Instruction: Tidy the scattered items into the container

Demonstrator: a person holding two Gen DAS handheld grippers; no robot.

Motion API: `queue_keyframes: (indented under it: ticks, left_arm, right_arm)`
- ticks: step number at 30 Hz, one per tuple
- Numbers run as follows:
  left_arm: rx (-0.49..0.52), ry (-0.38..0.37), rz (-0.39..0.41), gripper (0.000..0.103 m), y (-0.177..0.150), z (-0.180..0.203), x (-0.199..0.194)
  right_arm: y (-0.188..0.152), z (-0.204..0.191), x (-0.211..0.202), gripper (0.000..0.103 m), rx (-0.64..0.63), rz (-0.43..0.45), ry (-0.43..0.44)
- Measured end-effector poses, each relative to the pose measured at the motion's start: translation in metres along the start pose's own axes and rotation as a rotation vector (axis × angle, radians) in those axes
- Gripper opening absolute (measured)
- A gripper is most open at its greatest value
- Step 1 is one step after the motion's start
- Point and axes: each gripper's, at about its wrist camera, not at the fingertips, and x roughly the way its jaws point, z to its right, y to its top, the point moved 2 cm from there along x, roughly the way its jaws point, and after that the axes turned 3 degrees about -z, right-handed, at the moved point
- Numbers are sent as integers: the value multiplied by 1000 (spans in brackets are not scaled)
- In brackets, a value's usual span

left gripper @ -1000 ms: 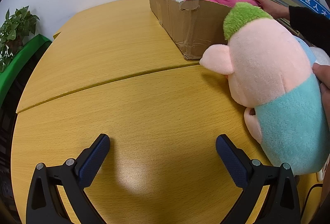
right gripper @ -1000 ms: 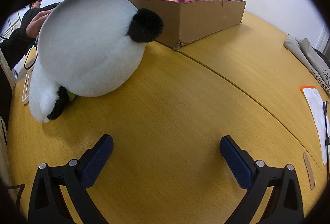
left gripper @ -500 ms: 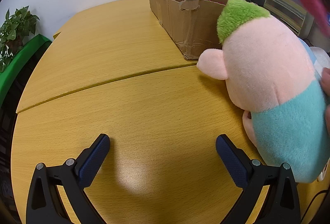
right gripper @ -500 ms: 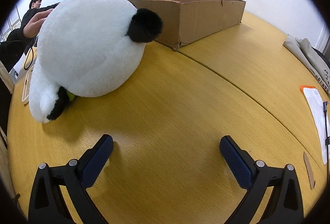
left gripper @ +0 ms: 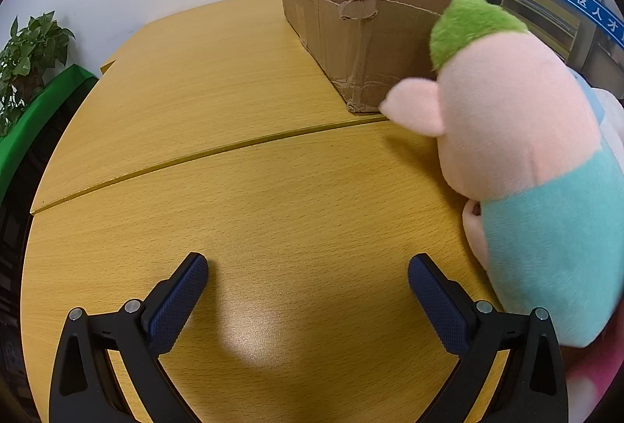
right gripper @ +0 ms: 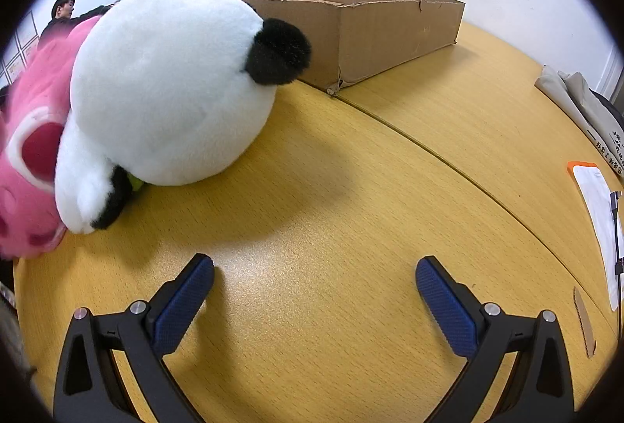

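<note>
Around the box (right gripper: 374, 29) on the wooden surface (left gripper: 241, 173), bare wood lies open ahead of both grippers. Left gripper (left gripper: 308, 278) and right gripper (right gripper: 315, 278) hover with fingers spread wide, holding nothing. A pig toy (left gripper: 522, 158) stands just beside the box's near corner; a panda (right gripper: 163, 91) lies near the box, touching a pink toy (right gripper: 31, 158). Papers (right gripper: 600, 220) lie well apart from the box at the surface's edge.

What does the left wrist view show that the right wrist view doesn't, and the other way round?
Left wrist only: a pig plush with green hair and a teal body, and the open left gripper. Right wrist only: a panda plush lying on the table, papers at the table's edge, and the open right gripper. Both: the cardboard box, the wooden table, a potted plant and a pink plush.
</note>
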Motion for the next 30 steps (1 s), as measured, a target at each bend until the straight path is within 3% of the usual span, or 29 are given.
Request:
queue_keyframes:
  ticks: [30]
  left_arm:
    - [3, -1, -5, 103, -1, 2, -1]
  right_arm:
    - [1, 2, 0, 103, 2, -2, -1]
